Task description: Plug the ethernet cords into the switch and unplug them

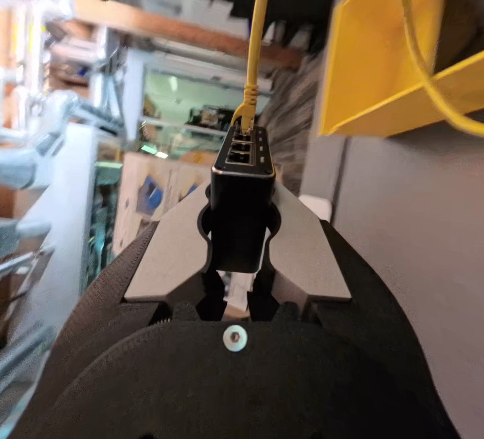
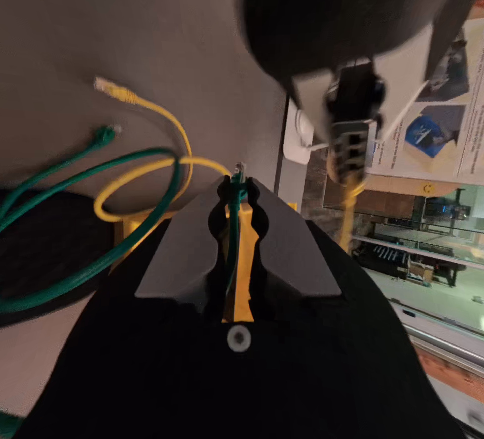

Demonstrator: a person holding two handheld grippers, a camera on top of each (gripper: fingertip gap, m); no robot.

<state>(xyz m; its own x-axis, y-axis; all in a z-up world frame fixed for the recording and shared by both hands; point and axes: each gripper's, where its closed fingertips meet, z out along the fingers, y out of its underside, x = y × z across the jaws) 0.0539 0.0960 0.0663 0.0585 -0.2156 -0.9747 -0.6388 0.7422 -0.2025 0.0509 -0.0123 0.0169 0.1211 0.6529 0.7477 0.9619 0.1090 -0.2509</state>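
Observation:
My left gripper (image 1: 242,190) is shut on the black switch (image 1: 242,206) and holds it in the air, ports facing up in the view. A yellow ethernet cord (image 1: 255,41) is plugged into the switch's farthest port. My right gripper (image 2: 237,185) is shut on a green ethernet cord (image 2: 233,232), its plug (image 2: 238,173) sticking out past the fingertips. The left gripper with the switch (image 2: 349,149) shows blurred at the upper right of the right wrist view, apart from the green plug. On the grey table lie a loose yellow plug (image 2: 112,88) and a second green plug (image 2: 104,135).
A yellow bin (image 1: 379,60) sits on the grey table (image 1: 406,243) at the right of the left wrist view. A black round pad (image 2: 47,251) lies under the cord loops. A white box (image 2: 298,138) stands at the table's edge. Shelves and cartons stand beyond.

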